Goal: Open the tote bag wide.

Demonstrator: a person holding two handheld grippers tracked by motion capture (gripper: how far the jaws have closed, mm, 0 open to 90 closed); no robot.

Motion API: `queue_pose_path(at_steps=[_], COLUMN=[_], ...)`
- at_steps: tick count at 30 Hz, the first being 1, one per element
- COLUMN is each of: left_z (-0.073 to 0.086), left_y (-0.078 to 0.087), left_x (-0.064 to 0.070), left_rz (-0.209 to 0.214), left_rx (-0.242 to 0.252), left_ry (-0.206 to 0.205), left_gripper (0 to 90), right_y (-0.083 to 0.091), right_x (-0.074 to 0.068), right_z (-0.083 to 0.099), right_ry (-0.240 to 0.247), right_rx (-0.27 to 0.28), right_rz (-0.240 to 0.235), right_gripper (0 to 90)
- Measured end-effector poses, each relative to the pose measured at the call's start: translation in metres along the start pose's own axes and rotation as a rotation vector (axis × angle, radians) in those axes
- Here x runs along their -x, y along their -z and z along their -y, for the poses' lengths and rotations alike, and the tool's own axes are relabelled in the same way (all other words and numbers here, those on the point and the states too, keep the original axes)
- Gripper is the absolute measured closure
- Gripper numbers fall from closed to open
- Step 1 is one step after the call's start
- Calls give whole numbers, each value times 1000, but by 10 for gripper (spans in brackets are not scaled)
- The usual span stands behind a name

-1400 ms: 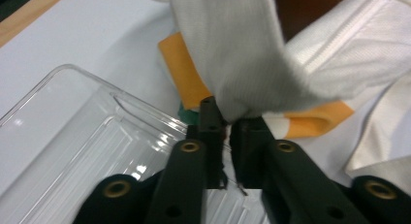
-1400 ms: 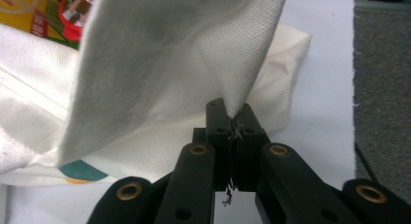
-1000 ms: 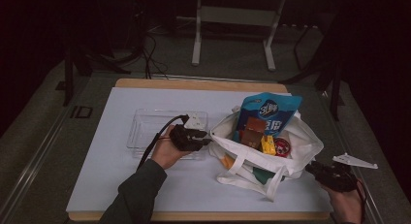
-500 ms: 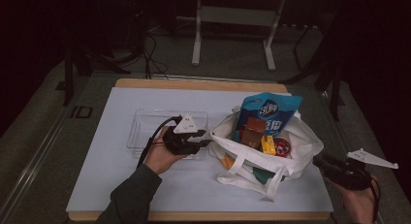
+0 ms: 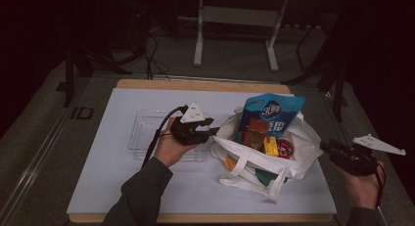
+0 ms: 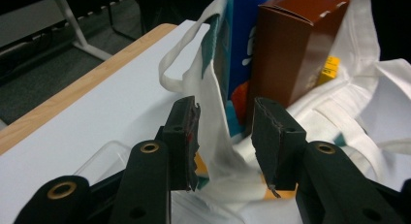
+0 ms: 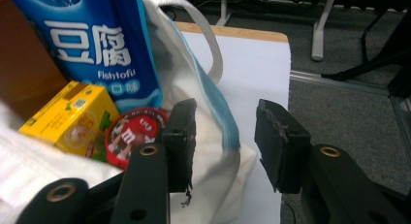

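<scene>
A white tote bag (image 5: 293,160) lies open on the white table top (image 5: 112,177). It holds a blue Fishtofu snack bag (image 5: 270,112), a brown box (image 5: 255,133), a yellow box (image 5: 270,146) and a red round tin (image 5: 285,148). My left gripper (image 5: 214,131) is at the bag's left rim. In the left gripper view it (image 6: 225,134) stands open, with the bag's cloth (image 6: 213,112) hanging between the jaws and the brown box (image 6: 295,44) behind. My right gripper (image 5: 326,146) is at the bag's right side; it (image 7: 225,132) is open around the bag's rim (image 7: 218,117), beside the red tin (image 7: 131,134).
A clear plastic tray (image 5: 144,133) sits on the table under and left of my left hand. The table's wooden far edge (image 5: 195,84) and a metal stand (image 5: 235,15) lie beyond. Dark floor lies off the table's right side, near my right hand.
My right gripper has moved away from me along the bag's right side. The left gripper has edged slightly toward the bag's rim. The bag's contents have not moved.
</scene>
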State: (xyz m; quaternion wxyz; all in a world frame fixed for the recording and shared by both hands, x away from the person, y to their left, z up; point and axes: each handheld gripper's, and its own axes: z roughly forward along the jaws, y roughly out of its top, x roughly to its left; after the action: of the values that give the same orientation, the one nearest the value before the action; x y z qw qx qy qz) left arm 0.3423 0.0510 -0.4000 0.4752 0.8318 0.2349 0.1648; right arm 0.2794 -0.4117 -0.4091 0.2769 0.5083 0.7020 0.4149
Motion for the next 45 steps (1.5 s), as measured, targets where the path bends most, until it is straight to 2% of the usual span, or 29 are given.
queue_pose_path(at_steps=[5, 8, 13, 16, 24, 25, 27, 30, 33, 35, 37, 40, 42, 45], left_z=[-9, -12, -15, -19, -17, -13, -10, -8, -7, -7, -7, -7, -7, -2], left_y=[-19, -30, -42, -51, -69, -76, -82, -86, -89, -91, -93, -96, -97, -100], left_x=[-1, -2, -5, -7, -11, -13, -16, -22, -24, -25, -25, -25, -25, -26], left_rz=[-14, -30, -39, -61, -89, -99, -101, -100, -100, -107, -106, -110, -112, -102], left_rx=[-37, -69, -96, -121, -177, -205, -226, -235, -240, -251, -263, -277, -280, -295], left_ry=[-4, -11, -1, -3, -3, -4, 2, 26, 35, 54, 64, 65, 70, 99], left_gripper=[655, 714, 837, 860, 868, 868, 869, 872, 874, 875, 877, 878, 878, 877], right_y=[-15, -24, -38, -45, -62, -65, -73, -82, -92, -97, -102, -105, -106, -108], right_x=[-3, -5, -7, -9, -6, -5, -1, 3, 8, 10, 12, 17, 16, 13], right_z=[-12, -16, -19, -20, -17, -16, -12, -6, 2, 6, 10, 15, 15, 18], right_ry=[36, 57, 63, 77, 56, 52, 38, 32, 16, 2, 4, -21, -18, -11], right_rx=[-14, -25, -46, -61, -104, -113, -140, -184, -221, -242, -275, -288, -292, -305], right_rz=[14, 12, 12, 22, 29, 30, 33, 41, 31, 29, 33, 24, 27, 37], right_gripper=[640, 676, 791, 859, 871, 872, 874, 876, 876, 876, 876, 876, 876, 875])
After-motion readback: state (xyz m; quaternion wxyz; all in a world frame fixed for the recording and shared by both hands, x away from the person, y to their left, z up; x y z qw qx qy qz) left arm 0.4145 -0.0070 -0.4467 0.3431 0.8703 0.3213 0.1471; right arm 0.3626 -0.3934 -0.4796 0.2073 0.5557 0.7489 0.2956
